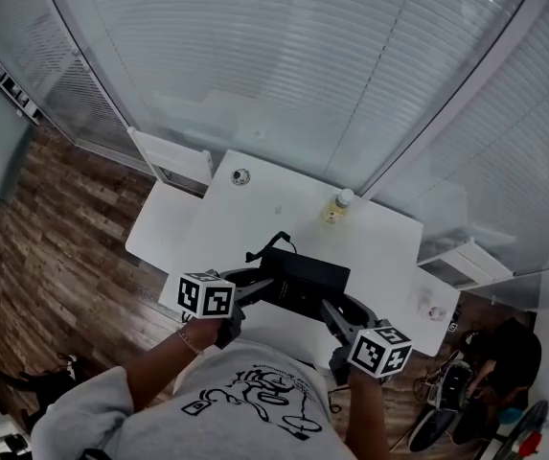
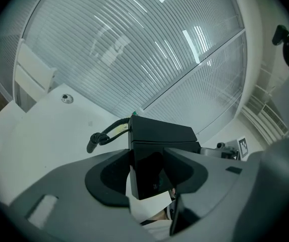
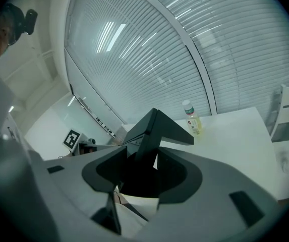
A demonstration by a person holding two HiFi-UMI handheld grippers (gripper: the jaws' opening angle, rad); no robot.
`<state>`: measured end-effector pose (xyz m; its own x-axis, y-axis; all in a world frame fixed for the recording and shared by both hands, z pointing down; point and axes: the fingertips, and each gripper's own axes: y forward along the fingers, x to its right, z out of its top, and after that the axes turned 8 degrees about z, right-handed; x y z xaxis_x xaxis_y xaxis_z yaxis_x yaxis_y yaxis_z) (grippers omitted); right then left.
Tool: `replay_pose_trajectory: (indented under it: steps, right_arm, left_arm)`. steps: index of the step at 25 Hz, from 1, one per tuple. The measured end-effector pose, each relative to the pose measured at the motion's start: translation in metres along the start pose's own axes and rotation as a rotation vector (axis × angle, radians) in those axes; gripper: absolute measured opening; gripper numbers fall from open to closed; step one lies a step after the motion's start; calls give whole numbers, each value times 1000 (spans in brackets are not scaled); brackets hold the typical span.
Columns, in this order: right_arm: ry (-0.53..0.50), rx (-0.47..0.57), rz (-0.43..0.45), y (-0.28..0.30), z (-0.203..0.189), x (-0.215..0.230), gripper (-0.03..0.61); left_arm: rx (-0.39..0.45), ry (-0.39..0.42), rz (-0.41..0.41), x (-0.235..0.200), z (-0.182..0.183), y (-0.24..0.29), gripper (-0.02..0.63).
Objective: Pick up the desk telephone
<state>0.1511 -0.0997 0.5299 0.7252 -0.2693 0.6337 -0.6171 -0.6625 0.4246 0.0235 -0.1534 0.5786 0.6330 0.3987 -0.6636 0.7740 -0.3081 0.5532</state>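
Observation:
The black desk telephone (image 1: 305, 278) hangs above the white table (image 1: 389, 247), gripped from both sides. My left gripper (image 1: 261, 289) is shut on its left end; in the left gripper view the phone body (image 2: 157, 145) fills the gap between the jaws (image 2: 149, 174), and its coiled cord (image 2: 104, 135) dangles to the left. My right gripper (image 1: 333, 314) is shut on the right end, where the phone's angled edge (image 3: 154, 127) sits wedged between the jaws (image 3: 141, 173). The phone's underside is hidden.
A small bottle (image 1: 337, 208) (image 3: 191, 118) stands at the table's far edge. A small round object (image 1: 240, 176) (image 2: 66, 99) lies at the far left corner. White chairs (image 1: 172, 164) flank the table. A blind-covered glass wall stands behind it.

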Motion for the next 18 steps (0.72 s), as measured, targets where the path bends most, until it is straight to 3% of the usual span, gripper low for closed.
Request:
replay_pose_trajectory:
  steps: [18]
  right_arm:
    - [-54,19,18,-15,26,-13,181]
  left_arm:
    - [42,46,1,27,24,-13,204]
